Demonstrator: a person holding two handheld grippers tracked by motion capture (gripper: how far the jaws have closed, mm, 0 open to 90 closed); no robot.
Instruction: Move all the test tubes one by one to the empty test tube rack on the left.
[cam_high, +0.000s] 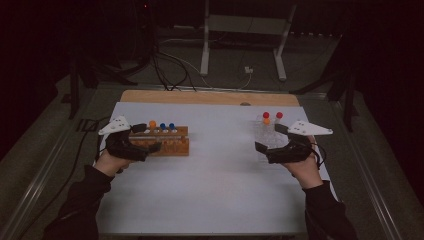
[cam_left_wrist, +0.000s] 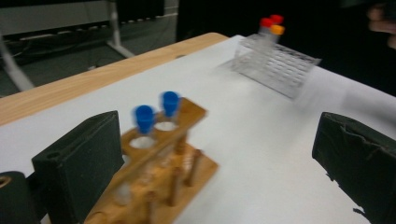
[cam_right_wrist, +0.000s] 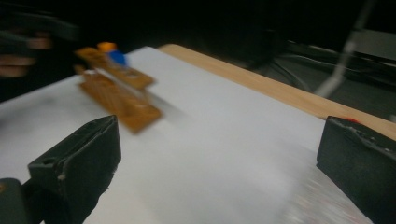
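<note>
A: Your left gripper (cam_high: 148, 137): jaws spread wide, nothing between the pads. No grip.

B: And what's nearest it?

A: Wooden rack (cam_high: 167, 140), right at your jaw tips, partly between them in the left gripper view. Two blue-capped tubes (cam_left_wrist: 157, 111) stand in it just past your near jaw; an orange-capped tube (cam_high: 152, 125) sits at the rack's end closest to that gripper.

B: Right side?

A: Your right gripper (cam_high: 270, 137): jaws also wide apart, holding nothing, just white worktop (cam_high: 220, 190) between them. Clear rack (cam_high: 266, 136) sits directly under and ahead of its jaws. Two red-capped tubes (cam_high: 272, 115) and one orange-capped one (cam_high: 266, 121) stand at that rack's end beyond the gripper.

B: Racks relative to each other?

A: Well apart, each by its own gripper.
</note>
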